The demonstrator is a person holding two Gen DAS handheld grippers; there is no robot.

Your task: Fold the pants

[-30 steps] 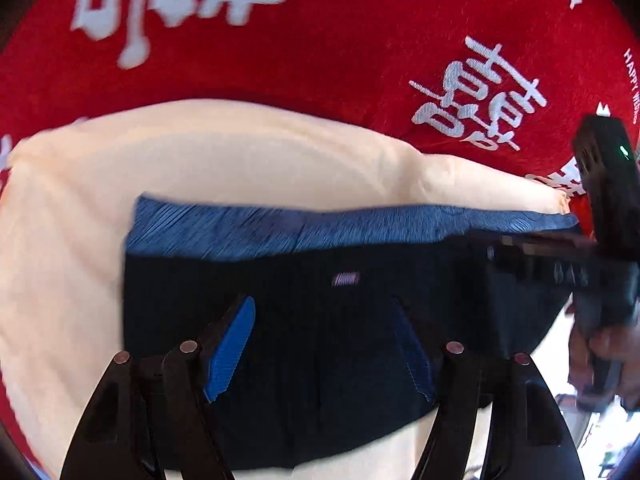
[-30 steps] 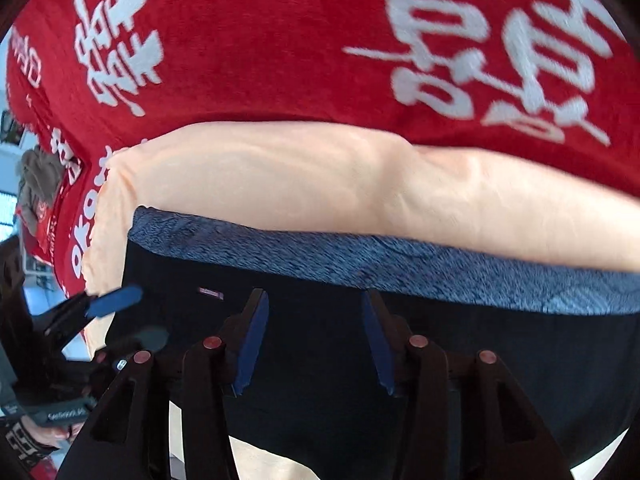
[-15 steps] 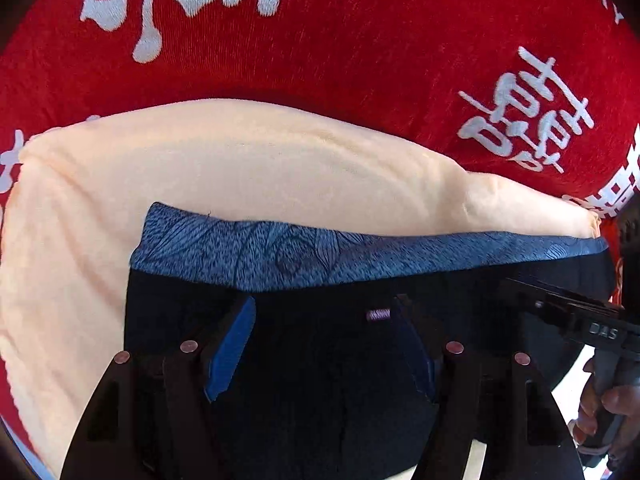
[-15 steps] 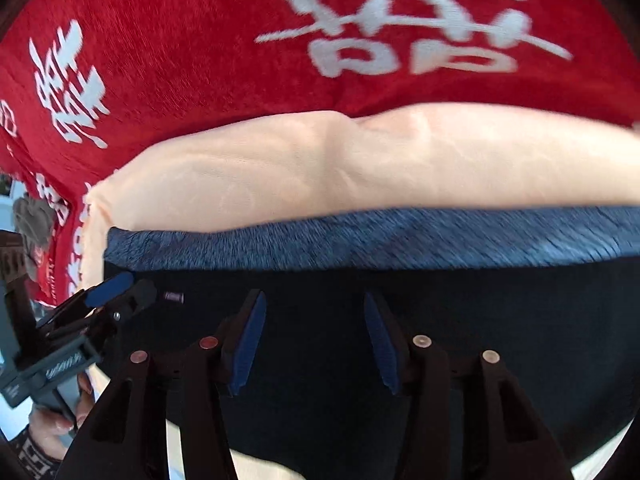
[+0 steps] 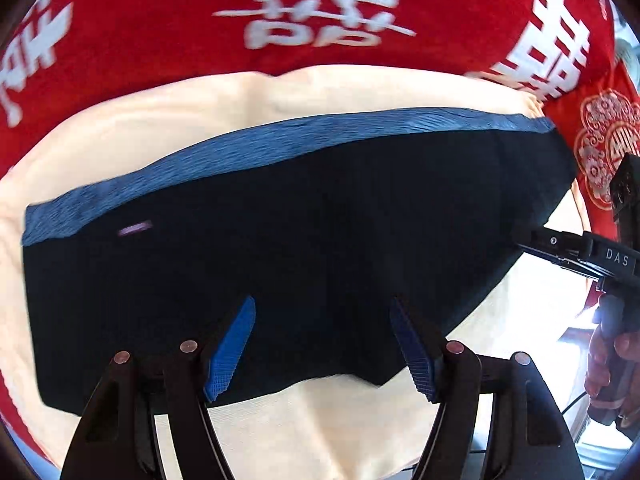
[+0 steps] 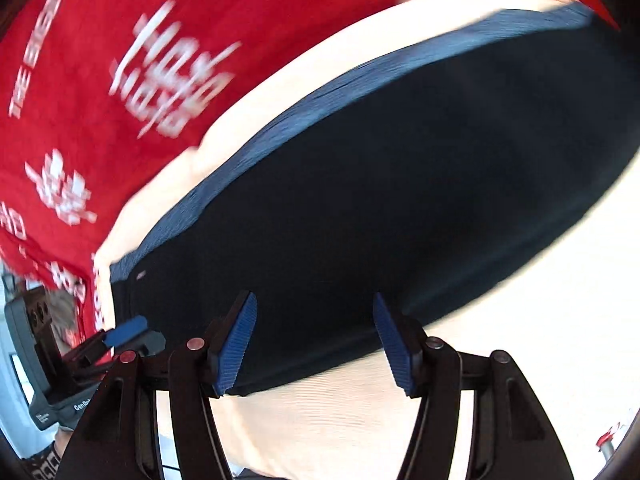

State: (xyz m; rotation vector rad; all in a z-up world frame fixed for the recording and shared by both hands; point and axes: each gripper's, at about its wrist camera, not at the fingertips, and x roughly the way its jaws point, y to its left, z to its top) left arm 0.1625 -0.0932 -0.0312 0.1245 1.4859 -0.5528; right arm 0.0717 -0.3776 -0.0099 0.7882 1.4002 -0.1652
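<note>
Folded dark navy pants (image 5: 320,248) with a blue patterned waistband lie on your cream cloth (image 5: 160,128) over the red printed cover (image 5: 140,32). Your left fingers (image 5: 230,350) and right fingers (image 6: 236,346) hover released above them. Only the left view shows your hand (image 5: 610,364).

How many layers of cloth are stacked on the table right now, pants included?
3. The dark pants lie on top; a cream cloth is spread under them; a red cloth with white lettering lies at the bottom. Anything beneath these is hidden.
</note>
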